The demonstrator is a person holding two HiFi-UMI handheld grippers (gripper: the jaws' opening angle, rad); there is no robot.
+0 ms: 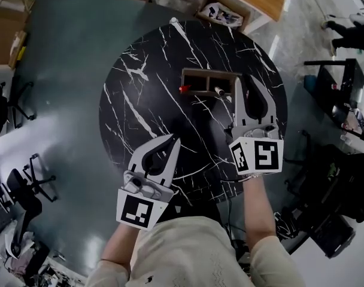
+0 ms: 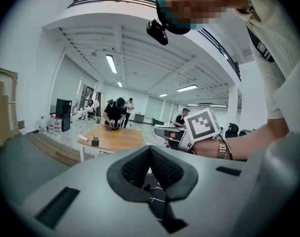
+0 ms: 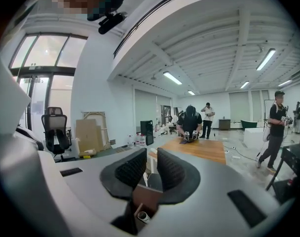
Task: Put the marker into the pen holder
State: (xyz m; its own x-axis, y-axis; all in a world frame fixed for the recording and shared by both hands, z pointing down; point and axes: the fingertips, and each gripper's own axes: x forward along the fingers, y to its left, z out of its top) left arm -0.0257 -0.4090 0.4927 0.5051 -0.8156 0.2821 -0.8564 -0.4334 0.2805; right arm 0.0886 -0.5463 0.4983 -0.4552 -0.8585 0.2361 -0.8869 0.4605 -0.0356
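Marble, black with white veins, tops the round table (image 1: 140, 100) beneath both hand-held tools. A brown wooden pen holder with two open compartments (image 1: 209, 72) sits a little toward 1 o'clock from the table's middle. The dark marker with a red end (image 1: 184, 89) lies along the holder's near wall, not in a compartment, and its red end pokes past the holder's corner at 9 o'clock. A small white tip (image 1: 220, 91) shows further along that same wall; I cannot tell whether it belongs to the same marker.

The right gripper (image 1: 244, 81) hangs at the holder's 3 o'clock side and points toward 12 o'clock. Its near finger overlaps the holder's edge in the head view, and contact cannot be judged. In the right gripper view (image 3: 151, 154) its ribbed black pads stand a narrow gap apart with nothing between them. The holder's brown wall (image 3: 149, 195) shows low below the pads, with the white tip (image 3: 142, 216) just under it.

The left gripper (image 1: 172, 139) hovers over the table's 7 o'clock part, well apart from the holder, and points toward 1 o'clock. In the left gripper view (image 2: 150, 148) its pads meet at the tips and hold nothing.

Black office chairs (image 1: 26, 184) stand on the grey floor at 9 o'clock. An open cardboard box (image 1: 221, 14) lies beyond the table at 12 o'clock.
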